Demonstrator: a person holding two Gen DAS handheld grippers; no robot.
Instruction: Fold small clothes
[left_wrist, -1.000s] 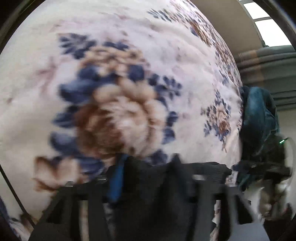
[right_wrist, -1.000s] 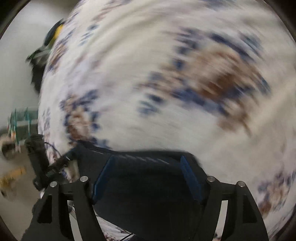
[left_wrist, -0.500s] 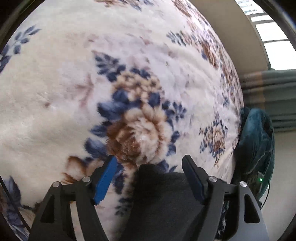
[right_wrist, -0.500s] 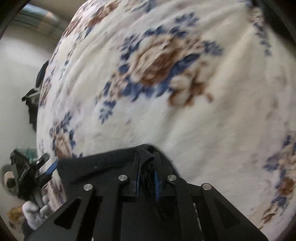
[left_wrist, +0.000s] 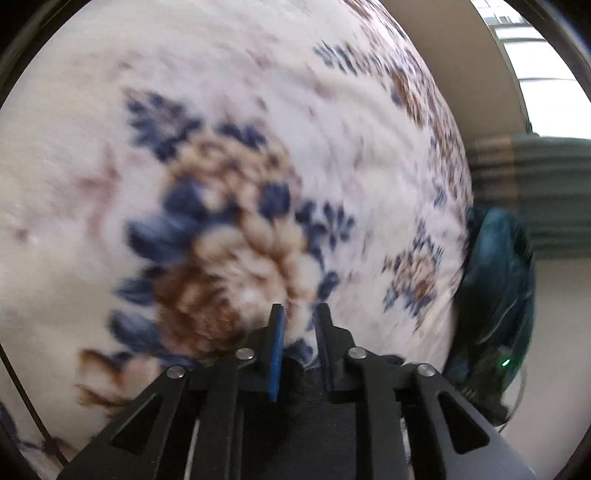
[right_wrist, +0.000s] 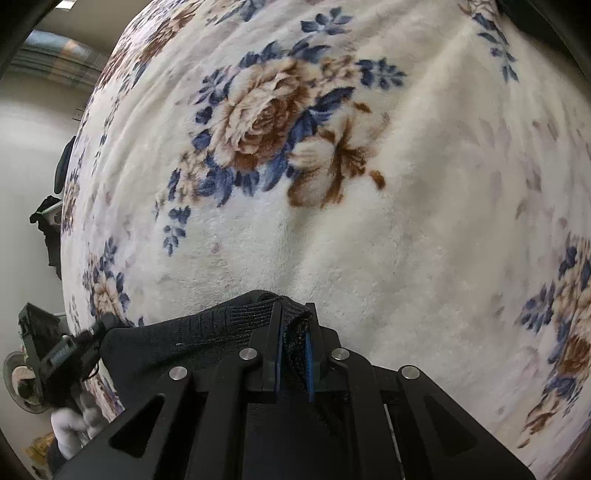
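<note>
A black knitted garment (right_wrist: 207, 332) lies on a cream floral blanket (right_wrist: 369, 221). My right gripper (right_wrist: 294, 321) is shut on its near corner, with the cloth bunched between the blue pads. From there the garment stretches left to its far end, where a white-gloved hand (right_wrist: 70, 424) holds the other tool. In the left wrist view my left gripper (left_wrist: 298, 317) points down at the blanket (left_wrist: 221, 92). Its jaws are closing, and a narrow gap still shows blanket at the tips. The garment's edge (left_wrist: 306, 384) sits low between the fingers.
The blanket's edge falls away on the right of the left wrist view, where a teal bundle (left_wrist: 495, 288) hangs beside it. Striped curtains (left_wrist: 535, 177) and a window are behind. In the right wrist view dark clutter (right_wrist: 48, 221) lies past the left edge.
The left jaws swung wide half a second ago and have narrowed to a slim gap over the garment's edge. The right jaws, open a second ago, closed on the garment and stay closed.
</note>
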